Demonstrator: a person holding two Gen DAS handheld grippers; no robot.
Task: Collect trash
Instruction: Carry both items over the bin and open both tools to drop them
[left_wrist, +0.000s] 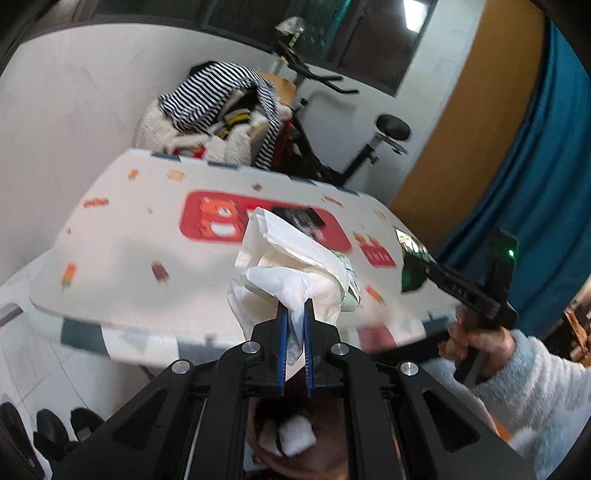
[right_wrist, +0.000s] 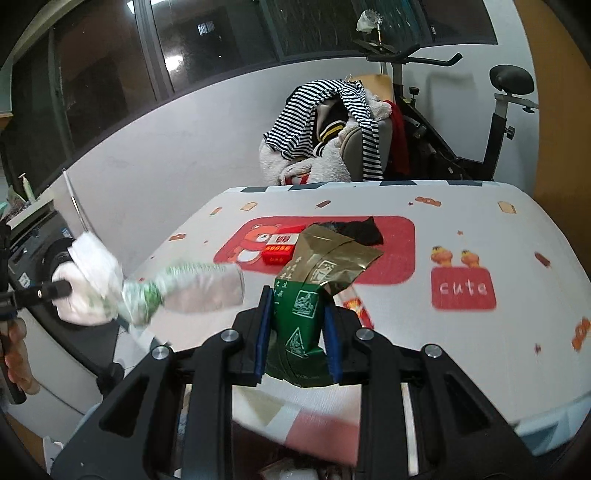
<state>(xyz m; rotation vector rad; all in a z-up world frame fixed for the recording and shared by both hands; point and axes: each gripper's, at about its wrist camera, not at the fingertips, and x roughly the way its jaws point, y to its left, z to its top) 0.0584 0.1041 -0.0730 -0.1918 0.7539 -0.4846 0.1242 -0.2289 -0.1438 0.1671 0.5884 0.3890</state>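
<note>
Both grippers carried trash above the near edge of the cartoon-printed desk.

The left gripper was pinched nearly closed on a crumpled white plastic bag with a green-printed wrapper inside. The right gripper held, at a narrow opening, a creased green-and-gold foil pouch, its long axis running away from the gripper. Beyond the pouch lay a small red box and a black scrap, nearer the right gripper (judging by both views).
</note>
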